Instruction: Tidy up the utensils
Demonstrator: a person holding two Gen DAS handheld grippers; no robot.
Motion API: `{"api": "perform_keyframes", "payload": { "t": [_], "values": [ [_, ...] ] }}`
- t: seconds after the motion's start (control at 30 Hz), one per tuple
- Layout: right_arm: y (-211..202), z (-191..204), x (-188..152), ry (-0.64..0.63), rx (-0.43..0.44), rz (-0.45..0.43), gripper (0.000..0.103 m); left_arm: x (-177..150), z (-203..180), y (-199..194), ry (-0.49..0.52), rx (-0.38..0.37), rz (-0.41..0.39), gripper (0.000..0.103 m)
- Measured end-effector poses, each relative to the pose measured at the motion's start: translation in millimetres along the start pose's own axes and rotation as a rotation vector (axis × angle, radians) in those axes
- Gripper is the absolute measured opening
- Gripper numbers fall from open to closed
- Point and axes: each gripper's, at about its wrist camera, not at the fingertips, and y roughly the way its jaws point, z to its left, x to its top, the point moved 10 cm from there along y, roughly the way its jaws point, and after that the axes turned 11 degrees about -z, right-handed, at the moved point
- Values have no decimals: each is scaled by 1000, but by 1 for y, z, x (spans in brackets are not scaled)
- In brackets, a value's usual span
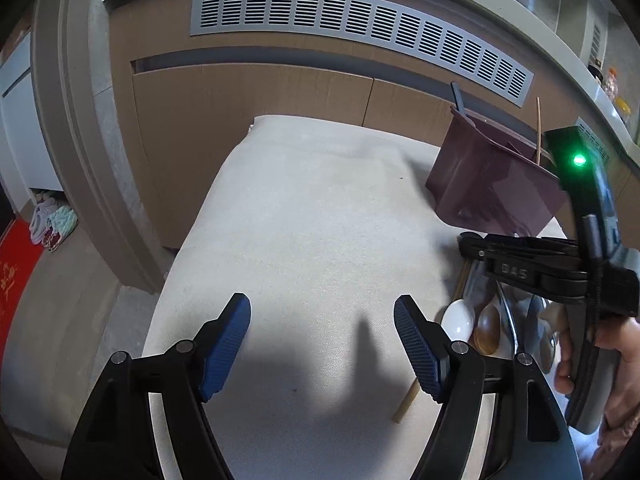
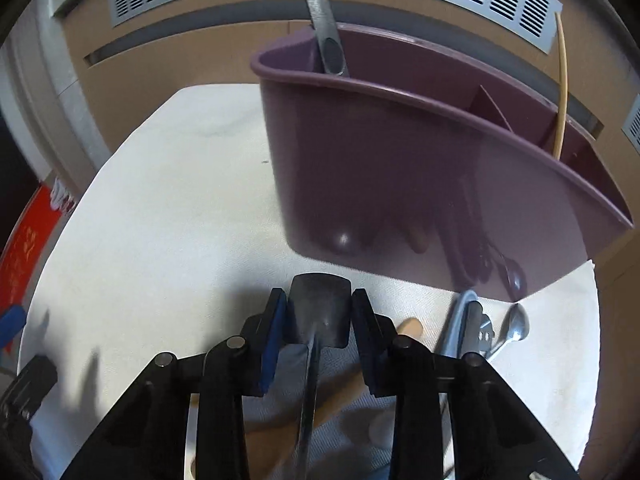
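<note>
A purple divided utensil holder (image 1: 492,176) (image 2: 400,160) stands at the back right of the white cloth (image 1: 312,208). A grey handle (image 2: 324,32) and a thin chopstick (image 2: 562,80) stick up out of it. My right gripper (image 2: 319,300) (image 1: 470,244) is shut on the flat head of a dark spatula (image 2: 318,316), just in front of the holder. Under and beside it lie a white spoon (image 1: 458,322), a brown wooden spoon (image 1: 488,330), a metal spoon (image 2: 516,326) and a chopstick (image 1: 408,400). My left gripper (image 1: 322,320) stands open over bare cloth, left of the pile.
A wooden cabinet front with a grey vent grille (image 1: 360,28) runs behind the table. The cloth's left edge drops to the floor, where a red mat (image 1: 16,280) lies. A person's hand (image 1: 616,344) holds the right gripper's handle.
</note>
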Motion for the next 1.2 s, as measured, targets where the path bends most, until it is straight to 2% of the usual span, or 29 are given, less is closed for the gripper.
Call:
{"api": "perform_keyframes", "payload": {
  "t": [0.13, 0.2, 0.33, 0.37, 0.4, 0.5, 0.63, 0.77, 0.87, 0.97, 1.0, 1.03, 1.17, 1.2],
  "values": [
    [-36, -19, -1, 21, 47, -52, 30, -1, -16, 1, 36, -29, 15, 75],
    [-56, -37, -3, 36, 48, -81, 30, -1, -37, 3, 75, -93, 29, 75],
    [-85, -71, -7, 107, 87, -114, 30, 1, -94, 9, 170, -282, 73, 73],
    [-91, -78, -8, 127, 102, -122, 30, 1, -109, 11, 199, -320, 93, 68],
    [-94, -85, -7, 138, 114, -127, 30, 1, -123, 14, 229, -348, 117, 57],
    [-102, -96, -7, 179, 152, -143, 30, -3, -157, 28, 329, -408, 200, 42],
    [-107, -105, -14, 211, 179, -150, 30, -10, -185, 60, 476, -376, 296, 30],
    [-107, -109, -13, 216, 199, -159, 30, -19, -198, 81, 508, -370, 390, 26],
    [-110, -112, -15, 214, 206, -160, 30, -23, -201, 92, 531, -342, 421, 25],
    [-111, -112, -15, 213, 207, -160, 30, -20, -207, 99, 546, -315, 425, 23],
    [-111, -112, -16, 212, 207, -160, 30, -19, -209, 100, 548, -305, 419, 14],
    [-112, -111, -16, 212, 209, -161, 30, -19, -210, 100, 551, -295, 410, 11],
    [-117, -105, -14, 207, 222, -165, 28, -17, -207, 95, 507, -279, 357, 11],
    [-118, -104, -14, 201, 225, -164, 20, -16, -203, 91, 484, -278, 339, 11]
  ]
}}
